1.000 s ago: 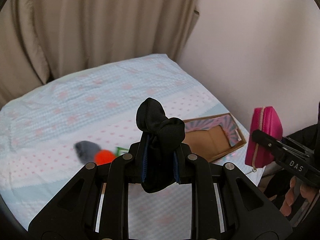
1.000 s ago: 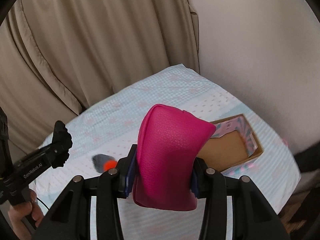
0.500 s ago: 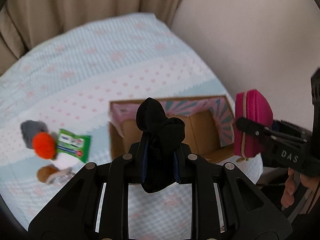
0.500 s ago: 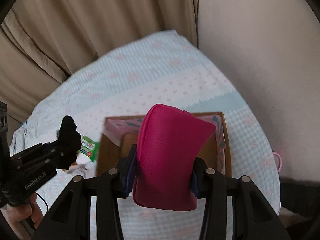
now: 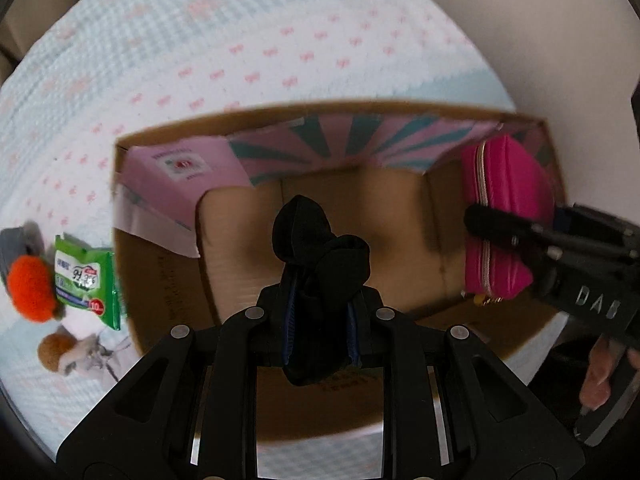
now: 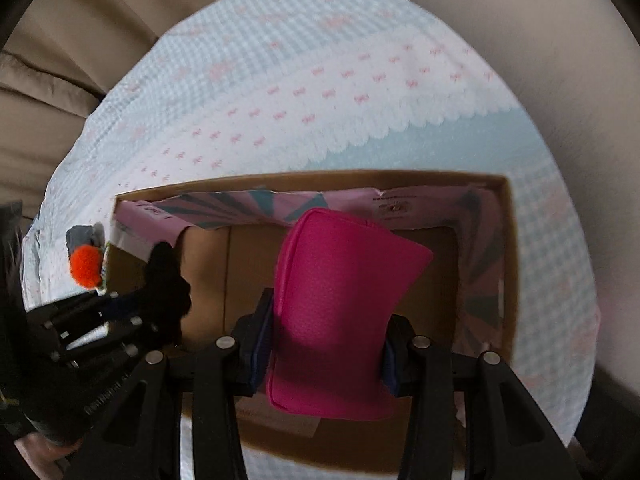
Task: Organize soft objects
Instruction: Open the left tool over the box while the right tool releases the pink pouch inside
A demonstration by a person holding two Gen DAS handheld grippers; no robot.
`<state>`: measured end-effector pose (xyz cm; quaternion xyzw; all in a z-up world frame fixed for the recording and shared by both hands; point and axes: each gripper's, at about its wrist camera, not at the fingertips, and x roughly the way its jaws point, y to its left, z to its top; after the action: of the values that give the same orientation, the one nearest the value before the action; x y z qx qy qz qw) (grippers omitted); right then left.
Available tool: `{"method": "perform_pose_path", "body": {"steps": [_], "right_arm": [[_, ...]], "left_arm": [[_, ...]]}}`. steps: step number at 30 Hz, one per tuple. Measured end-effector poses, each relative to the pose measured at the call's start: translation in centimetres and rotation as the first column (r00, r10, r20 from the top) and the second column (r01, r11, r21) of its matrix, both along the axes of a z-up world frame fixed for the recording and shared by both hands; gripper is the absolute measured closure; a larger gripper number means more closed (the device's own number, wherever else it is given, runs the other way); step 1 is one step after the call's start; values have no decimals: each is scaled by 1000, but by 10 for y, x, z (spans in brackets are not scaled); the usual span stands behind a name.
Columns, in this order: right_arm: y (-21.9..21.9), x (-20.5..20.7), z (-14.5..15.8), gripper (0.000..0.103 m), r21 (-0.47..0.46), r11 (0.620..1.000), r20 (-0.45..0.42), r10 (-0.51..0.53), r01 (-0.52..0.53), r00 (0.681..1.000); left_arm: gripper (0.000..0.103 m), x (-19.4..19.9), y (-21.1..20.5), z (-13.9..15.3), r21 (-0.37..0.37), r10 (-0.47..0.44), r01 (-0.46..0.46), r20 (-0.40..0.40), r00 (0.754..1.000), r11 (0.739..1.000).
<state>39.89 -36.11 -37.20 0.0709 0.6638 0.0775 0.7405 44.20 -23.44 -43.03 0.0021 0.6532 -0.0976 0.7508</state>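
Observation:
My left gripper (image 5: 320,320) is shut on a black rolled sock (image 5: 316,248) and holds it over the open cardboard box (image 5: 248,240). My right gripper (image 6: 326,356) is shut on a magenta zip pouch (image 6: 340,300) and holds it over the same box (image 6: 248,264), towards its right side. The pouch also shows in the left wrist view (image 5: 500,216), and the sock in the right wrist view (image 6: 166,280). The box floor looks bare below both.
The box sits on a bed with a pale blue and pink-dotted cover (image 5: 240,52). Left of the box lie a green wipes pack (image 5: 86,280), an orange and grey soft toy (image 5: 28,284) and a small brown plush (image 5: 60,354). Beige curtains (image 6: 80,40) and a wall stand behind.
Both grippers have moved forward and down towards the box, which now fills the views. Each still holds its object.

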Motion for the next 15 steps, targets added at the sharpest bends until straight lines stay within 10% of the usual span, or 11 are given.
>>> {"method": "perform_pose_path", "body": {"steps": [5,9,11,15], "right_arm": [[-7,3,-17,61,26,999,-48,-42,43,998],[-5,8,-16,40,57,997,-45,-42,44,998],[-4,11,-13,0,57,997,-25,-49,50,999],[-7,10,-11,0,67,995,-18,-79,80,997]], "left_arm": [[81,-1,-6,-5,52,-37,37,-3,999,998],[1,-2,-12,4,128,-71,66,33,997,990],[0,-4,-14,8,133,-81,75,43,996,988],[0,-9,-15,12,123,-89,84,39,995,989]]}}
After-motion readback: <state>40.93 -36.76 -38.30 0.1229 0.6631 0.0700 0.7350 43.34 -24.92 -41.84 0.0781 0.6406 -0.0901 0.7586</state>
